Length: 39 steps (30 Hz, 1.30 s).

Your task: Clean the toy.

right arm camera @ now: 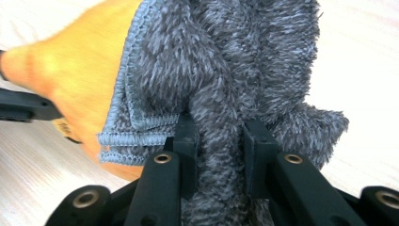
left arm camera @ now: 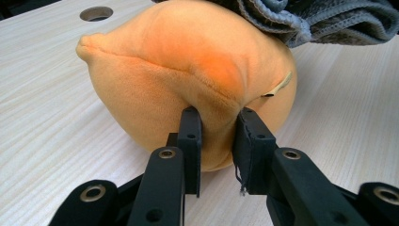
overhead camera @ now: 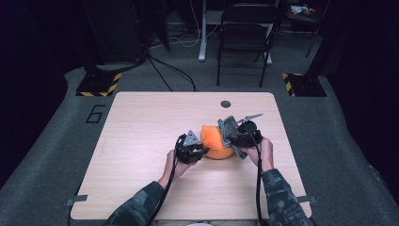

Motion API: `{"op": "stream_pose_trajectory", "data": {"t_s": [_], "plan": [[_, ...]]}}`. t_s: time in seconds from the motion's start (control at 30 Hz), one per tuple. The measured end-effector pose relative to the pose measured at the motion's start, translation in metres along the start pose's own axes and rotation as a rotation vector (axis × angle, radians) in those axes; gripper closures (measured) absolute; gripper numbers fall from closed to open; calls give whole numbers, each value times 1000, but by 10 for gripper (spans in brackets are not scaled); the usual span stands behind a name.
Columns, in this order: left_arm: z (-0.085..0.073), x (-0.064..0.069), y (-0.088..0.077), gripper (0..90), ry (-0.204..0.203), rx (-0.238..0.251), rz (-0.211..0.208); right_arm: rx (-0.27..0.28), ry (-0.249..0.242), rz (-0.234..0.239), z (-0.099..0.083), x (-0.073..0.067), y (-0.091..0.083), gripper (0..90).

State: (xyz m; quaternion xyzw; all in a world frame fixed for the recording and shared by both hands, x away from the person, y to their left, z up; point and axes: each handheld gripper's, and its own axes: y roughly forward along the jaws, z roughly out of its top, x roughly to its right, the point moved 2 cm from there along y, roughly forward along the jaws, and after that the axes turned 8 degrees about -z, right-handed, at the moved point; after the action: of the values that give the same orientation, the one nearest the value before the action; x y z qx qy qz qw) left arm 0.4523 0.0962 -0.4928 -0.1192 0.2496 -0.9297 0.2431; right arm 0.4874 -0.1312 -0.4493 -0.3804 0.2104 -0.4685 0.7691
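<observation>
Between the left gripper (left arm camera: 215, 123) jaws: a pinched fold of the orange plush (left arm camera: 188, 75).
Right gripper (right arm camera: 220, 126) jaws: clamped on the grey cloth (right arm camera: 226, 61), over the plush.
Left to do: wiping, seemingly.

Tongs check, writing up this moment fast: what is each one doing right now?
Left tongs: closed, pinching a fold of the orange plush toy.
Right tongs: closed on the grey cloth, which lies against the toy.

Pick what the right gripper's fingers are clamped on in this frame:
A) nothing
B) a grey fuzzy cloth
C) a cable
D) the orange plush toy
B: in the right gripper view the right gripper pinches a fold of the grey fuzzy cloth, with the orange plush toy behind it.
</observation>
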Motion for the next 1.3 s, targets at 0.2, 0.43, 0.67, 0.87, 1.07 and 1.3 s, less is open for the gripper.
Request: {"op": "stream_pose_trajectory", "data": {"t_s": [0.2,0.43,0.67,0.87,1.07,1.3], "plan": [[0,1,0,735,-5,2,-2,-36,49,2,-7,14,6,707],[-1,0,0,735,-1,2,1,-66,64,-4,-11,21,10,707],[-1,0,1,735,4,1,4,-99,74,-41,-18,27,20,708],[-1,-1,0,736,-1,2,6,-108,82,-63,-19,28,19,708],[-1,0,1,735,-4,6,6,-15,37,-65,-2,19,-9,707],[1,5,1,734,23,3,7,103,-65,5,19,-27,-35,706]]}}
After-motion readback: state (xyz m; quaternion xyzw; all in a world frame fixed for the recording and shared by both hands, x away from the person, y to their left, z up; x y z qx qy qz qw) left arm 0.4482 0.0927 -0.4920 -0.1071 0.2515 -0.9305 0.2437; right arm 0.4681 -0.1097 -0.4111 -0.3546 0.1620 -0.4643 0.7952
